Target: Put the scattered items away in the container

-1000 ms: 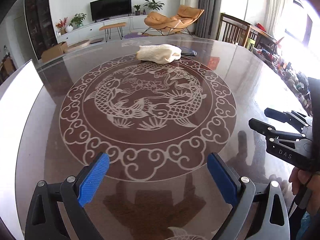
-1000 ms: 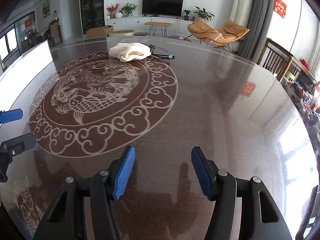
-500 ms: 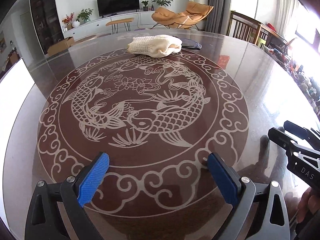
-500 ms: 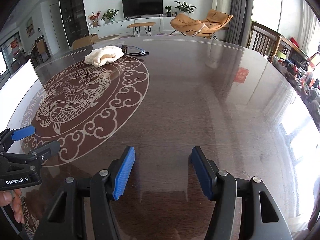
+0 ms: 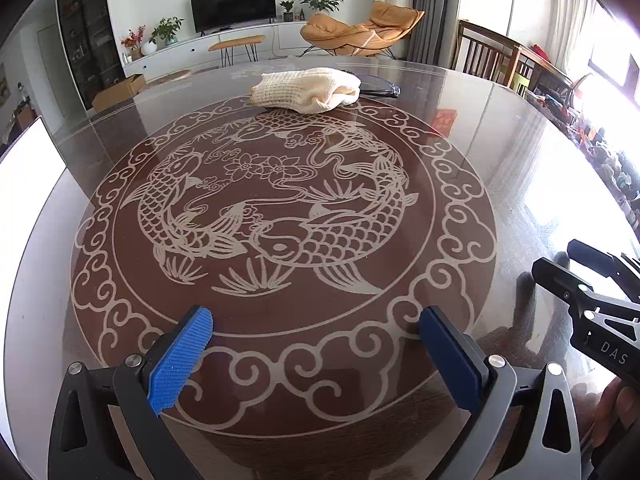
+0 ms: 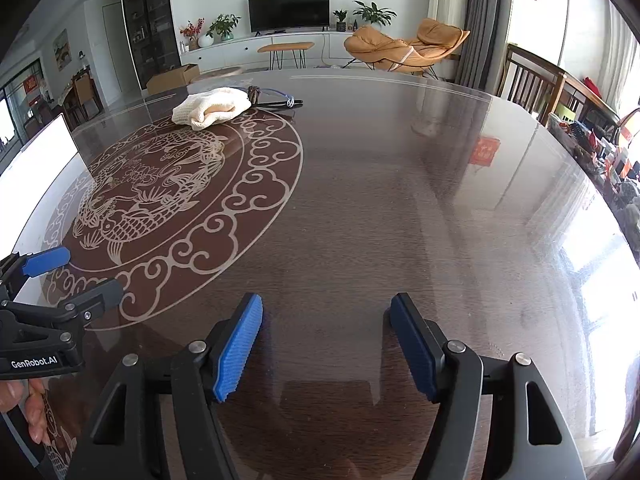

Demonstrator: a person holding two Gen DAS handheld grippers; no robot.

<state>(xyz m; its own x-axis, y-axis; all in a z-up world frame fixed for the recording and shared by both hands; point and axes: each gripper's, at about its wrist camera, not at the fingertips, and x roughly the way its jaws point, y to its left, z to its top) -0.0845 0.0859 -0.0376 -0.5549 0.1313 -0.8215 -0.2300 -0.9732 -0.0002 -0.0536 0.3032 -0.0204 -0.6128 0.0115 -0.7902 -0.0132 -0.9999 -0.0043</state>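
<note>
A cream knitted cloth (image 5: 308, 90) (image 6: 212, 108) lies bunched at the far side of the round table (image 5: 500, 152) (image 6: 400, 200). Dark-framed glasses (image 5: 378, 88) (image 6: 276, 100) lie right behind it, partly hidden. My left gripper (image 5: 316, 320) (image 6: 86, 272) hovers over the near rim of the fish pattern, its jaws opening with nothing between them. My right gripper (image 6: 326, 304) (image 5: 556, 256) hangs over plain dark wood to the right of it, jaws also opening and empty. Both grippers are far from the cloth.
A white flat-sided thing (image 5: 28, 168) (image 6: 36, 160) stands at the table's left edge; what it is I cannot tell. Wooden chairs (image 6: 532, 84) and a cluttered shelf (image 6: 600, 148) line the right side. A hand (image 6: 24, 404) holds the left gripper.
The left wrist view has moved in lower over the fish pattern, so the cloth looks nearer. The right gripper's jaws stand wider apart. The left gripper now shows larger in the right wrist view.
</note>
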